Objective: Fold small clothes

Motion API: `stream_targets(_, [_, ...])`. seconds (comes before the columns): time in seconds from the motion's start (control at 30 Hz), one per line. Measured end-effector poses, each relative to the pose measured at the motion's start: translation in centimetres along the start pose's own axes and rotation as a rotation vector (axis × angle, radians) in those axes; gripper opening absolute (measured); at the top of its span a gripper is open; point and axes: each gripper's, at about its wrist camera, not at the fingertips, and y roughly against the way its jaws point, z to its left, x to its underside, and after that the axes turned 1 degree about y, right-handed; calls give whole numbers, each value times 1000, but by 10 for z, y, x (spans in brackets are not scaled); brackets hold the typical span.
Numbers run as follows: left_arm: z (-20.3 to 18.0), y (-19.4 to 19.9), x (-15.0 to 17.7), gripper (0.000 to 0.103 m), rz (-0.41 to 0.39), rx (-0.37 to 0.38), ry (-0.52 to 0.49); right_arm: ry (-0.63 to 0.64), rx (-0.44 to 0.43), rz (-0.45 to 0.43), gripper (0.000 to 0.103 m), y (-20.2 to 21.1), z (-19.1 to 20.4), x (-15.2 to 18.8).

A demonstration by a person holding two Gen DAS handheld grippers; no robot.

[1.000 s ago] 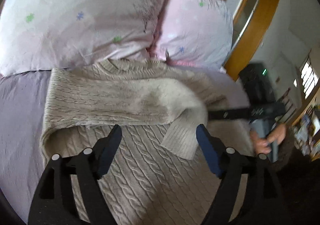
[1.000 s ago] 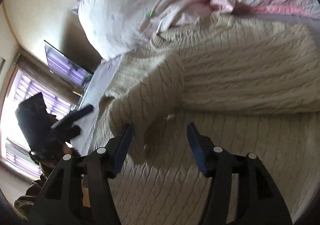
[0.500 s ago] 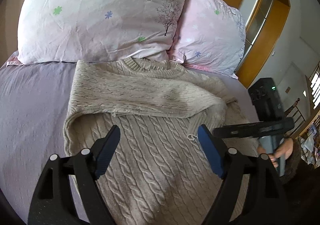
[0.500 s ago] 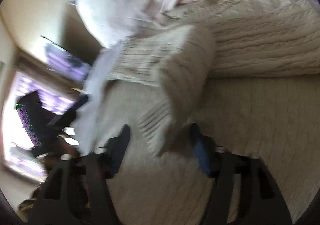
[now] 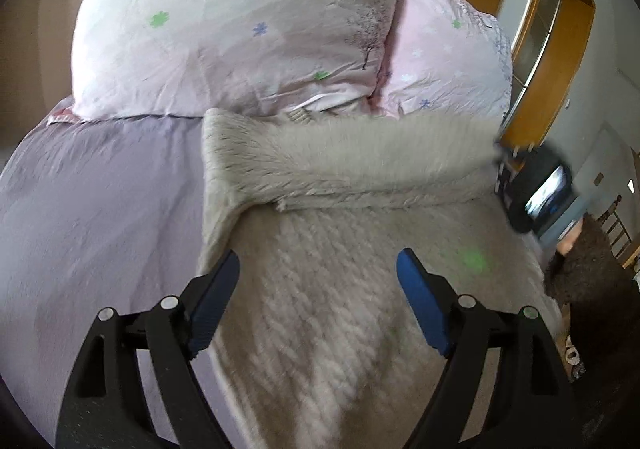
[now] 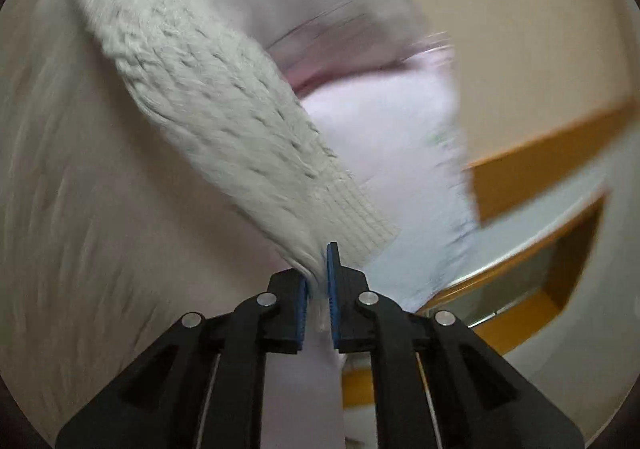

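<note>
Bed (image 5: 88,185) fills the ground ahead of the left gripper (image 5: 318,281); two pillows (image 5: 240,37) beyond it. Cable-knit sweater (image 5: 340,289) lies flat directly under and ahead of that gripper, one sleeve already across the chest. Left jaws wide apart, holding nothing. Right gripper (image 6: 318,281) clamped on the other sleeve's cuff (image 6: 352,217), sleeve stretched away ahead-left.

Judgement: carry the cuff level across the chest, keep it taut, release only once flat. Bare sheet left of the left gripper gives room; pillows crowd the collar edge.
</note>
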Motion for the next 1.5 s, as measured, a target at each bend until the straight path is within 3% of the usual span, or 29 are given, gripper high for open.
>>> stream_targets(0.03, [4, 5, 5, 81, 4, -5, 4, 30, -5, 26, 24, 1, 9, 12])
stream_targets(0.1, [13, 14, 12, 81, 9, -2, 23, -21, -17, 50, 52, 8, 2, 28])
stream_targets(0.17, [27, 24, 21, 81, 17, 28, 65, -190, -70, 85, 56, 21, -27, 45])
stream_targets(0.23, [38, 33, 29, 81, 22, 61, 111, -404, -200, 118, 56, 35, -56, 56])
stream_targets(0.33, [47, 43, 45, 79, 38, 121, 170, -867, -663, 144, 56, 40, -95, 104])
stream_targets(0.4, [47, 47, 58, 79, 60, 142, 191, -1139, -975, 194, 55, 43, -93, 146])
stream_targets(0.47, [44, 50, 70, 79, 79, 147, 195, -1243, -1071, 236, 54, 52, -84, 171])
stream_targets(0.57, [42, 50, 85, 79, 111, 139, 213, -1317, -1148, 280, 51, 72, -71, 195])
stream_targets(0.63, [39, 50, 94, 79, 131, 129, 222, -1315, -1150, 310, 51, 87, -63, 203])
stream_targets(0.77, [31, 60, 109, 76, 126, 93, 209, -1353, -1159, 298, 49, 103, -61, 211])
stream_targets(0.83, [26, 65, 116, 71, 125, 80, 209, -1383, -1211, 267, 48, 108, -57, 215])
stream_targets(0.97, [13, 66, 126, 41, 151, 118, 242, -1407, -1362, 204, 37, 116, -45, 209])
stream_targets(1.03, [8, 64, 127, 27, 164, 105, 251, -1399, -1442, 183, 20, 117, -39, 201])
stream_targets(1.07, [7, 61, 127, 15, 184, 112, 264, -1404, -1470, 174, 15, 116, -37, 199])
stream_targets(1.13, [9, 58, 128, 12, 193, 133, 295, -1418, -1479, 147, 13, 116, -39, 196])
stream_targets(1.3, [19, 69, 92, 9, 69, 177, 289, -1488, -1453, -26, 11, 101, -77, 183])
stream_targets(1.5, [21, 52, -9, 9, -88, 112, 164, -1658, -1313, -213, 10, 29, -141, 164])
